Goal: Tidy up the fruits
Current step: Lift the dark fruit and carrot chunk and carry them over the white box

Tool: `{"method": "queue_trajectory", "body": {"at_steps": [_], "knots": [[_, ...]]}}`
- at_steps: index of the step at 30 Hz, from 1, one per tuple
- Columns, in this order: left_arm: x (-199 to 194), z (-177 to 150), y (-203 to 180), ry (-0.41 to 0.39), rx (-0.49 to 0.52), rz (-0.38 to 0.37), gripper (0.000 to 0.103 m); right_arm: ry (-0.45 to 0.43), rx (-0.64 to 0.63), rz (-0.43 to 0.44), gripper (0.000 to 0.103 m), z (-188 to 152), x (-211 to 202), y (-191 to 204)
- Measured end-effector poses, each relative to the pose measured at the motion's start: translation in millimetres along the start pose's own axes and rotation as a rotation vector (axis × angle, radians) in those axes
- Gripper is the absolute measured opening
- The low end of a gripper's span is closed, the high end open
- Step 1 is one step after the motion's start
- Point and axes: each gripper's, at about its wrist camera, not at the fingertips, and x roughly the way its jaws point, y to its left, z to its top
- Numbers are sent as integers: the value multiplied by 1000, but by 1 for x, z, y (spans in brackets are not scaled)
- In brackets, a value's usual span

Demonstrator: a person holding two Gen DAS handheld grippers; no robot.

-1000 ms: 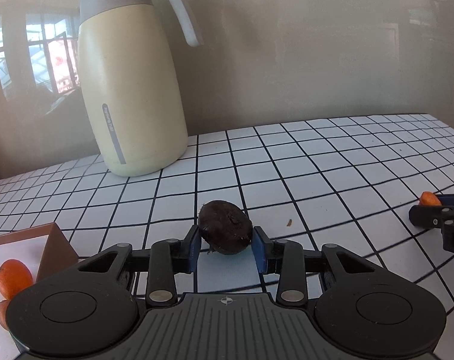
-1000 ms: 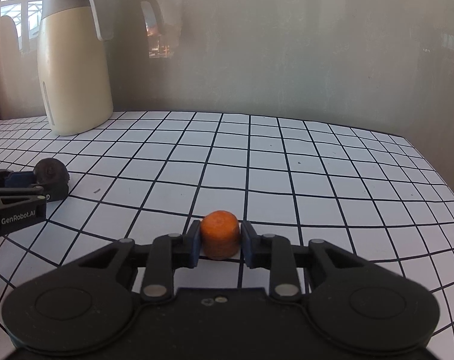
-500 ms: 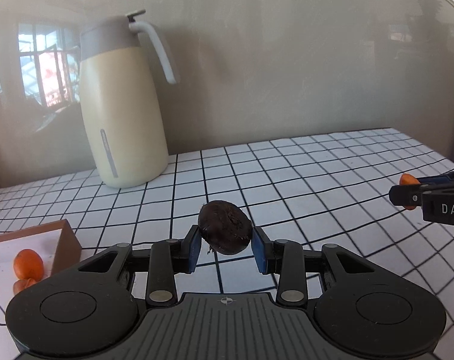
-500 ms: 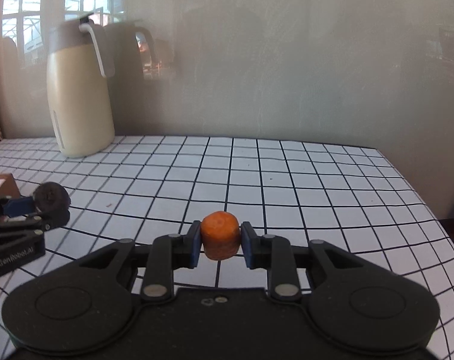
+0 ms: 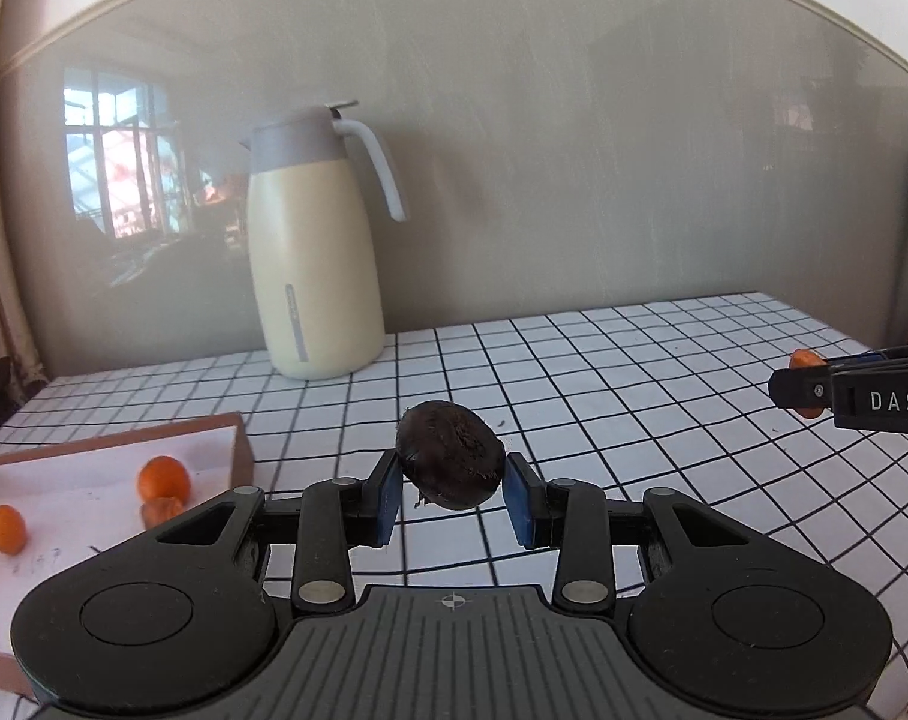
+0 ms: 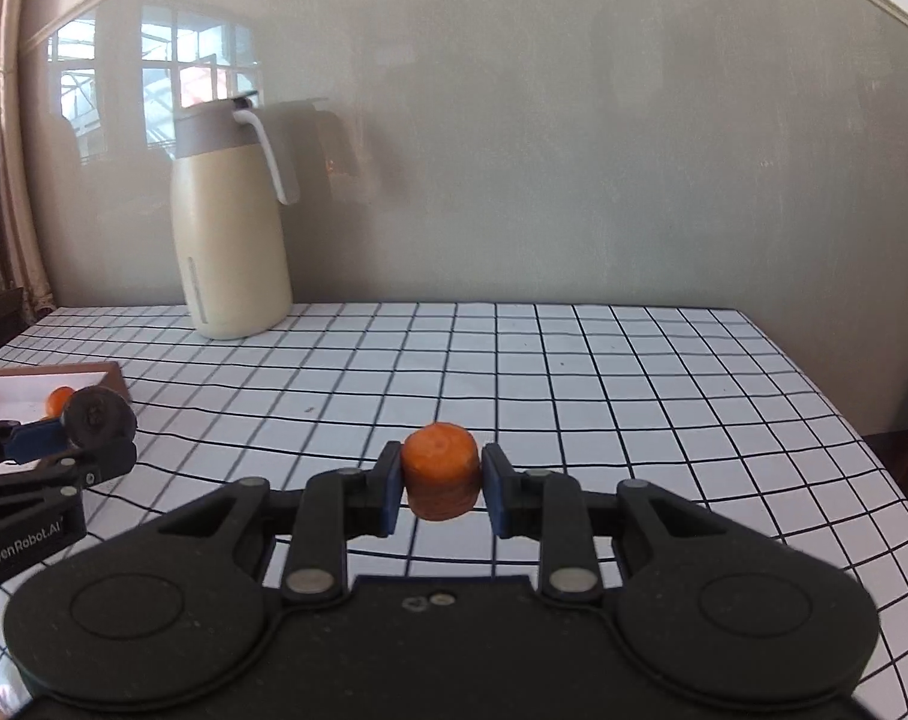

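Observation:
My left gripper is shut on a dark brown round fruit and holds it above the checked tablecloth. My right gripper is shut on an orange chunk of fruit, also held above the table. A brown-rimmed white tray at the left holds several small orange fruits. The right gripper with its orange piece shows at the right edge of the left wrist view. The left gripper with the dark fruit shows at the left of the right wrist view, in front of the tray.
A tall cream thermos jug with a grey lid and white handle stands at the back of the table, near the wall; it also shows in the right wrist view. The table's right edge drops off beside the wall.
Both grippers have risen and pulled back from the table with their fruit still held. The tray and more of the table have come into view.

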Motion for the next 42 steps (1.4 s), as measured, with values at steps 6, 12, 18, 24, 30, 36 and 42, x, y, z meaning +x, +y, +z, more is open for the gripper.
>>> {"method": "queue_trajectory", "body": {"at_steps": [6,12,18,24,30,36,42], "knots": [[-36,-11,23,-29,-11,39,37,-18,-29,34,19,-3,-18,27],[-62,-19,52,-50,-25,87,37,-49,-120,119,19,-3,-27,69],[-75,-26,80,-60,-39,138,37,-68,-176,195,19,0,-31,108],[-80,-29,109,-65,-66,191,37,-80,-208,259,19,2,-30,142],[-87,-34,138,-64,-90,247,37,-91,-229,308,19,5,-30,171],[-95,-40,162,-64,-116,292,37,-105,-247,352,19,7,-29,199],[-101,-44,183,-62,-135,326,37,-109,-261,380,19,6,-28,220]]}}
